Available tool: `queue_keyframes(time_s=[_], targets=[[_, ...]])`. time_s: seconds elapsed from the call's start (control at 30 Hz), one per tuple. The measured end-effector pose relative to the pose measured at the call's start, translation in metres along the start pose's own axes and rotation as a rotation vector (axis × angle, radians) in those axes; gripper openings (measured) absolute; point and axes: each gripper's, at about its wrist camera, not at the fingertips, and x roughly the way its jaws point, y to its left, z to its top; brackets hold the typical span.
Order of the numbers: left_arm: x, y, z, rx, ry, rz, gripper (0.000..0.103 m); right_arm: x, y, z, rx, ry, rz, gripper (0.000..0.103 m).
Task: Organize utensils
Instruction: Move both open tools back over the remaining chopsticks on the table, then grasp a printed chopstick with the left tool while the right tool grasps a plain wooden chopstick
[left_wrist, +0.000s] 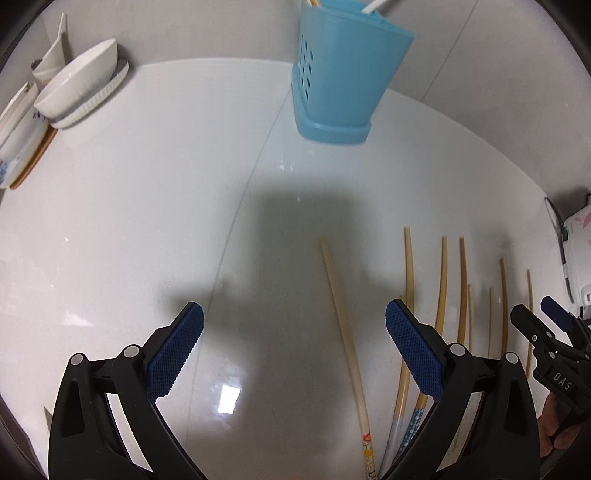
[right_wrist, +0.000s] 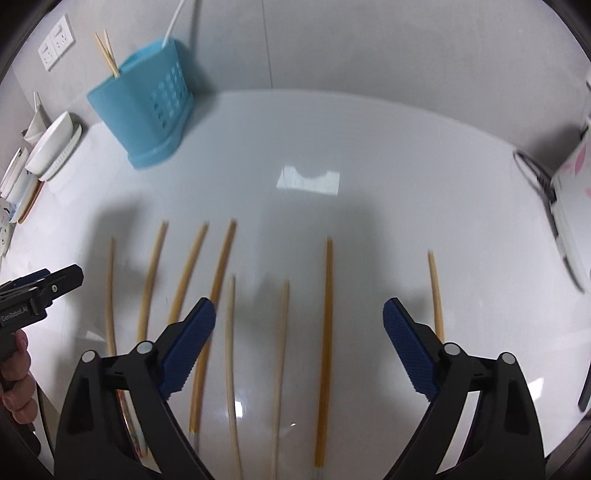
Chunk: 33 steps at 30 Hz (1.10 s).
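Observation:
Several wooden chopsticks lie side by side on the white table. In the left wrist view a pale chopstick (left_wrist: 345, 328) lies between the open fingers of my left gripper (left_wrist: 293, 325), with more chopsticks (left_wrist: 441, 288) to the right. My right gripper (right_wrist: 299, 325) is open and empty above a dark chopstick (right_wrist: 327, 332) and two pale ones (right_wrist: 282, 350). A blue slotted utensil holder (left_wrist: 343, 70) stands at the back; in the right wrist view the holder (right_wrist: 144, 110) has two chopsticks (right_wrist: 107, 51) in it.
White bowls and plates (left_wrist: 74, 85) are stacked at the back left. A white appliance (right_wrist: 576, 192) with a black cable sits at the right edge. Wall sockets (right_wrist: 55, 42) are on the back wall. My right gripper shows at the left wrist view's edge (left_wrist: 546, 332).

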Motion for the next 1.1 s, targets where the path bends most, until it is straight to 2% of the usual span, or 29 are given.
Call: queue_keyframes(time_s=[0.4,0.63,0.8,0.9,1.0,1.07,1.1], targets=[[0.028,-0.008,-0.037,0.015,0.144,0.041,0.094,0.017,0.0,-0.037,0.032,0.168,-0.007,0.067],[0.034,-0.012,-0.038,0.028,0.161,0.067,0.087,0.023,0.007,-0.043,0.021,0.231,-0.018,0.051],[0.035,-0.025,-0.037,0.05,0.188,0.103,0.068,0.029,0.01,-0.041,0.015,0.256,-0.031,0.042],[0.034,-0.029,-0.034,0.047,0.213,0.1,0.047,0.031,0.008,-0.037,0.011,0.266,-0.03,0.036],[0.032,-0.032,-0.031,0.048,0.232,0.094,0.03,0.032,0.014,-0.035,0.001,0.271,-0.036,0.032],[0.034,-0.034,-0.03,0.05,0.237,0.095,0.009,0.033,0.015,-0.035,0.002,0.273,-0.039,0.032],[0.034,-0.034,-0.029,0.052,0.238,0.094,0.008,0.034,0.018,-0.034,0.006,0.277,-0.041,0.032]])
